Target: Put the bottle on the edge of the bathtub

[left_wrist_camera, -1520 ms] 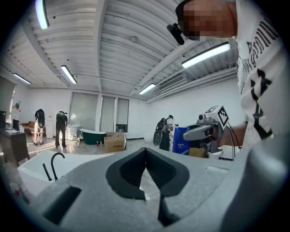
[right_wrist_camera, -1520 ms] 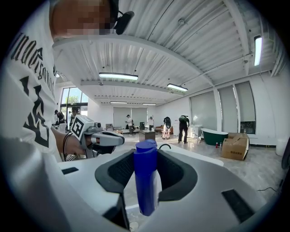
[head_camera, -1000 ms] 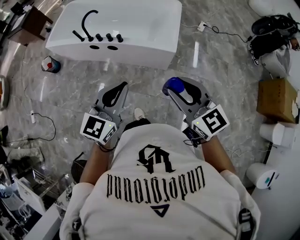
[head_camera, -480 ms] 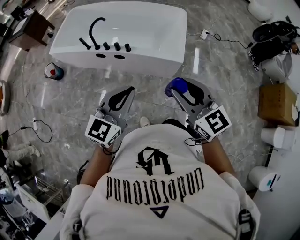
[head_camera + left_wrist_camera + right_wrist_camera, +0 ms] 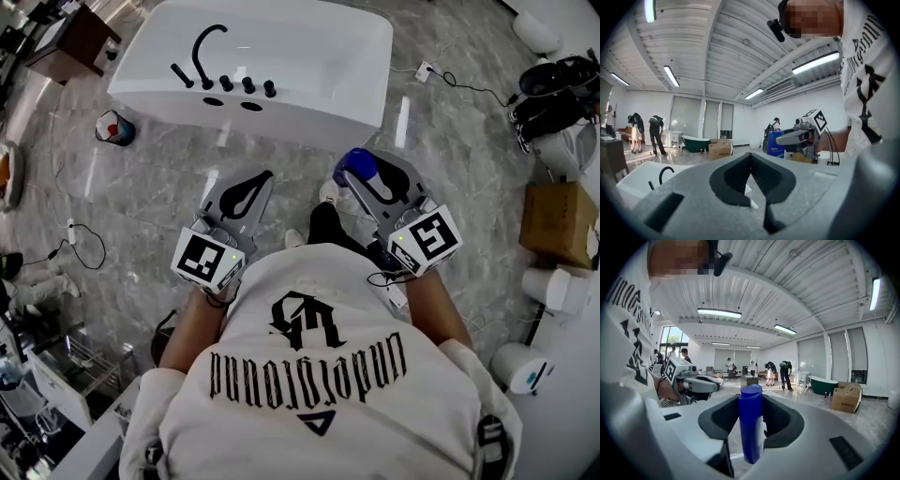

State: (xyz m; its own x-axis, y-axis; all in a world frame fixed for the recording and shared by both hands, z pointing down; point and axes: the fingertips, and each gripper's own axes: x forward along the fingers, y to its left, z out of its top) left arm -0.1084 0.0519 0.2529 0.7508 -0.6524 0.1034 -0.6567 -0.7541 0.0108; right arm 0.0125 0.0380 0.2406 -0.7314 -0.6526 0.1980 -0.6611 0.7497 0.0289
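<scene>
White bathtub (image 5: 281, 105): stands on the grey marble floor (image 5: 131, 192) at upper left, with a black faucet (image 5: 208, 45) on its near rim.
Left gripper (image 5: 266, 176): jaws meet tip to tip with nothing between them, and it hovers over the floor, apart from the tub.
Blue bottle (image 5: 358, 165): upright between the right gripper's pads, just short of the tub's right end and not on its edge.
Right gripper (image 5: 367, 183): clamped on the bottle.
Cardboard box (image 5: 555, 223): on the floor at far right.

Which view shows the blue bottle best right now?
The right gripper view: the blue plastic bottle stands close and upright between the right hand-held gripper's jaws. Head view shows only its top; left gripper view shows it small.
</scene>
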